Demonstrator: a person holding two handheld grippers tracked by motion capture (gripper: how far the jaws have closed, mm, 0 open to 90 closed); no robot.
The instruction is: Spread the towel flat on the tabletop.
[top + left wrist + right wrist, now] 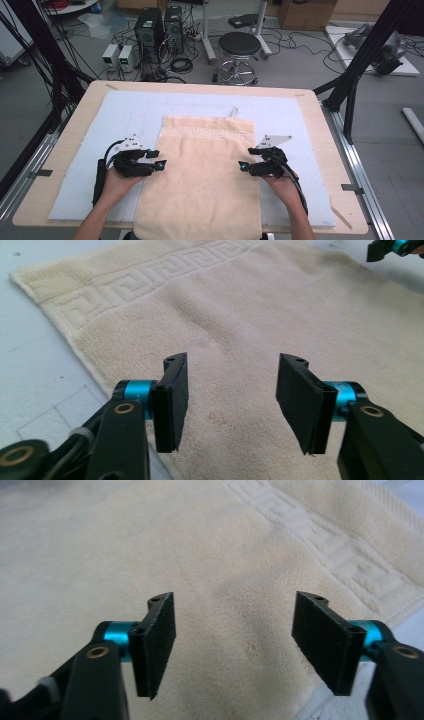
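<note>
1. A cream towel [200,175] lies flat on a pale blue mat [80,150], which covers most of a wooden table [325,130]
2. The towel runs lengthwise away from the person; its near end hangs over the table's near edge, and its far end carries a raised key-pattern band [205,134]
3. A small white loop [233,111] sticks out from the towel's far edge onto the mat
4. The left gripper [159,159] sits at the towel's left edge, about midway along its length, pointing inward over the cloth. In the left gripper view its jaws stand spread, with bare towel [235,330] between them and nothing pinched
5. The right gripper [246,159] sits at the towel's right edge, opposite the left one, also pointing inward. In the right gripper view its jaws stand spread over the towel [230,605], gripping nothing
6. The right gripper [392,247] also shows at the top right corner of the left gripper view, just off the towel's far side
7. Whether either gripper's pads touch the cloth cannot be told
8. The towel surface is smooth between the grippers, with no fold
</note>
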